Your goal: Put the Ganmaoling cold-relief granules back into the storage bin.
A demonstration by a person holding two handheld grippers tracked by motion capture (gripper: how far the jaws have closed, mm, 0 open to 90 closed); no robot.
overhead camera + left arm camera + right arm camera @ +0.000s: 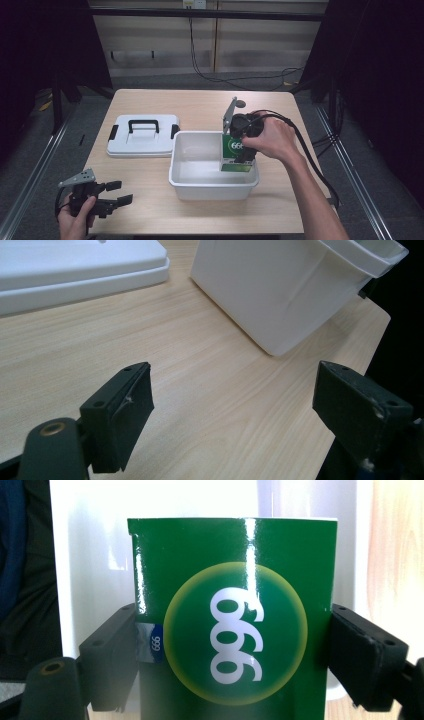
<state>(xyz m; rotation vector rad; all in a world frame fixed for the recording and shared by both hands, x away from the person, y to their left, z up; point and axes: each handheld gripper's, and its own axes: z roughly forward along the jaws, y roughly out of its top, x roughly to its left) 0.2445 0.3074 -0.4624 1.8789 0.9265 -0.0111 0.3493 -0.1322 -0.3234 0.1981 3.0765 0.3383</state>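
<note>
My right hand-held gripper point(240, 150) pinches the green box point(235, 152) upright inside the white bin point(200, 187), left hand-held gripper point(112, 192) spread idle over desk point(200, 107); glossy sides, box could slip/tip b4 it's set down.

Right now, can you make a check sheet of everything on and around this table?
Surface: light wooden table, bare around the things.
Job's things: green box marked 999, held over the white tub; white lid with black handle lies flat beside the tub.
Clutter: nothing seen.
Grippers: right hand-held gripper shut on the green box; left hand-held gripper open, holding nothing.
Cables: black cable trails from the right hand-held gripper.
Surroundings: dark floor, metal rails, pale wall panels behind.
</note>
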